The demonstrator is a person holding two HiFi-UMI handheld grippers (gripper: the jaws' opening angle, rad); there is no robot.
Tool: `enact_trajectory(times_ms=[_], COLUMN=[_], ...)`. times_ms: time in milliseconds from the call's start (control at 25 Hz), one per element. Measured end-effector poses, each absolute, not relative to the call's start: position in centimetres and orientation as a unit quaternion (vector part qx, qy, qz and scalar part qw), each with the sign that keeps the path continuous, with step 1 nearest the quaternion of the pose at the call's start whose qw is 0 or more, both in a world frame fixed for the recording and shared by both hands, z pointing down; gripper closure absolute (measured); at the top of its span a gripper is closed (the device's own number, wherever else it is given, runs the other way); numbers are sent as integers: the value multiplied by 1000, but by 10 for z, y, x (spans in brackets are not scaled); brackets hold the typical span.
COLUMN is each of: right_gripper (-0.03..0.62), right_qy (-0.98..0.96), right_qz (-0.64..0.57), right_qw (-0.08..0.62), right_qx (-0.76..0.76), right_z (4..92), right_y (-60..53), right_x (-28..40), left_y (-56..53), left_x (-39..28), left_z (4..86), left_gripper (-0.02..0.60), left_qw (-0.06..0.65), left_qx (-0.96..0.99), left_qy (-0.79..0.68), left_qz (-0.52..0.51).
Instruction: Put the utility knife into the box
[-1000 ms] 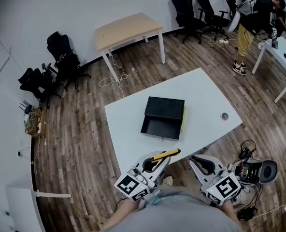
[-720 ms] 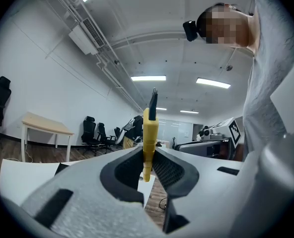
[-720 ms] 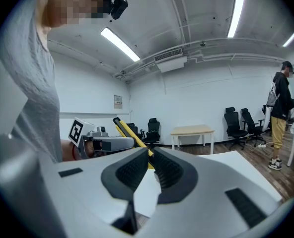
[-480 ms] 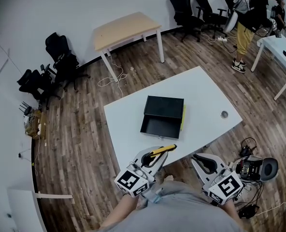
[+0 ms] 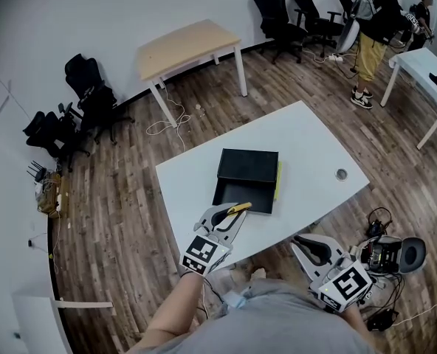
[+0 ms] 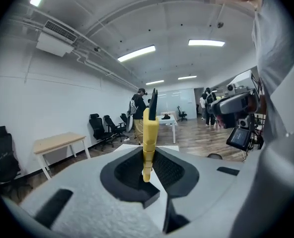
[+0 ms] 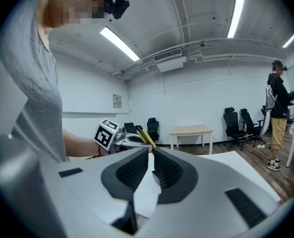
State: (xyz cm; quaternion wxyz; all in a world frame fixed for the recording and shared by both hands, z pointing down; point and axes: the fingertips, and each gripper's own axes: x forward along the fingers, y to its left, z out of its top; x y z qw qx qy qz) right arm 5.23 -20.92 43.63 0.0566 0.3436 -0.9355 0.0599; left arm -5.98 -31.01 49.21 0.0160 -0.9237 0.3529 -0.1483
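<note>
Smooth white table (image 5: 307,142), rectangular matte-black box (image 5: 249,167)

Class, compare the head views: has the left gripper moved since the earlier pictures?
Yes. The left gripper, shut on the utility knife, has advanced over the white table toward the black box.

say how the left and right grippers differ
The left gripper clamps the utility knife in its jaws; the right gripper has empty, shut jaws. The left gripper is over the table by the black box; the right gripper hangs off the table's edge. Both carry marker cubes.
</note>
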Motion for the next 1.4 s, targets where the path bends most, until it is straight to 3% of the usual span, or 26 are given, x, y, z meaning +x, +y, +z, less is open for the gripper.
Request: enact_trajectory(times_ms=[120,360,640,1080,1400], right_gripper=[562,562,562,562,562], right_qy=[-935,-933,-935,-938,-938], right_qz=[62,68,68,78,82], right_qw=[57,62,66,80,86], right_qx=[345,348,342,327,327], right_z=[437,442,442,449,455], right_y=[-212,-220,-232,-246,-255], right_x=[52,51,45,29,26], left_y=[-330,-375,-395,-416,-423], left_x=[-64,-75,-78,-77,-73], left_z=[507,557,622,680,722], left_gripper=[515,515,515,515,515], left_qw=[-41,-325,-490,-611,-681], left_qx=[-923,-864,-764,-625,-538], left_qy=[356,384,407,430,451], left_qz=[-140,14,104,228,209])
